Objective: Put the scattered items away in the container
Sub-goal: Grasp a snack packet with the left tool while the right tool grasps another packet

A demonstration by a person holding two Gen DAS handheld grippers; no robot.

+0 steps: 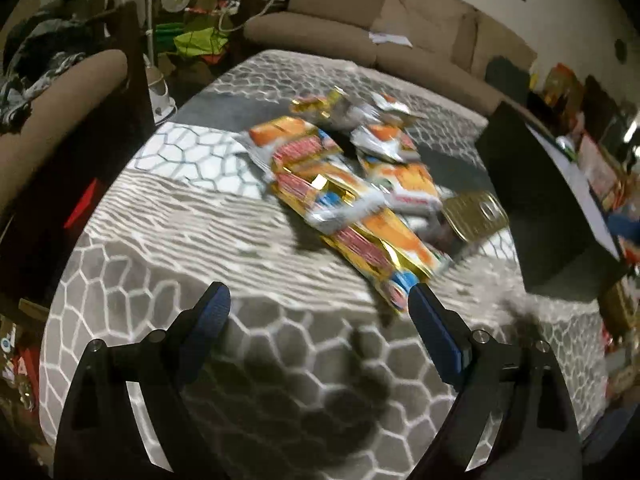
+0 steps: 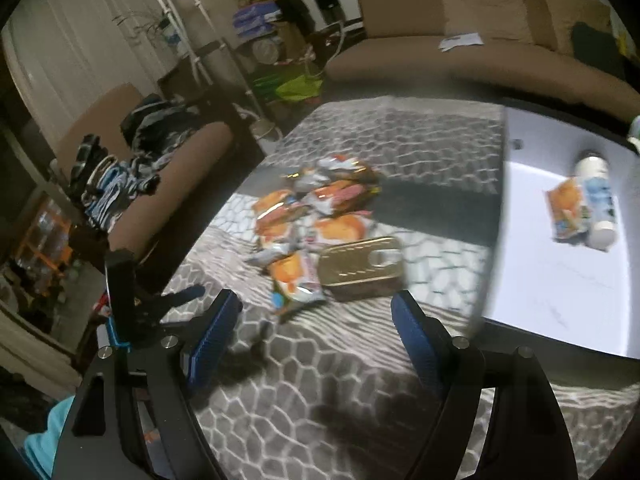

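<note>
Closest in, the left gripper [image 1: 319,300] hangs above the patterned cloth [image 1: 240,340], jaws spread wide, nothing between them; its right fingertip sits just at the edge of the nearest orange-and-gold snack packet [image 1: 380,248], a sensible line-up for a first pick. The right gripper [image 2: 316,308] is just as wide and just as empty, poised low over the cloth with the gold tin [image 2: 362,266] straight ahead, between its fingers in the frame but not touched.

Just beyond, the heap of packets [image 2: 316,216] sprawls mid-table, overlapping each other, the tin tucked against the pile's near edge. Blur smears the print, so no brand is readable.

To the right stands the container [image 2: 560,280], a dark-walled box with a white floor, open side up and close to the pile, likely so carries stay short. Inside already lie one packet [image 2: 566,208] and a white bottle [image 2: 598,200], touching. Most of the job looks left. Farthest back, a brown sofa [image 1: 400,40].
</note>
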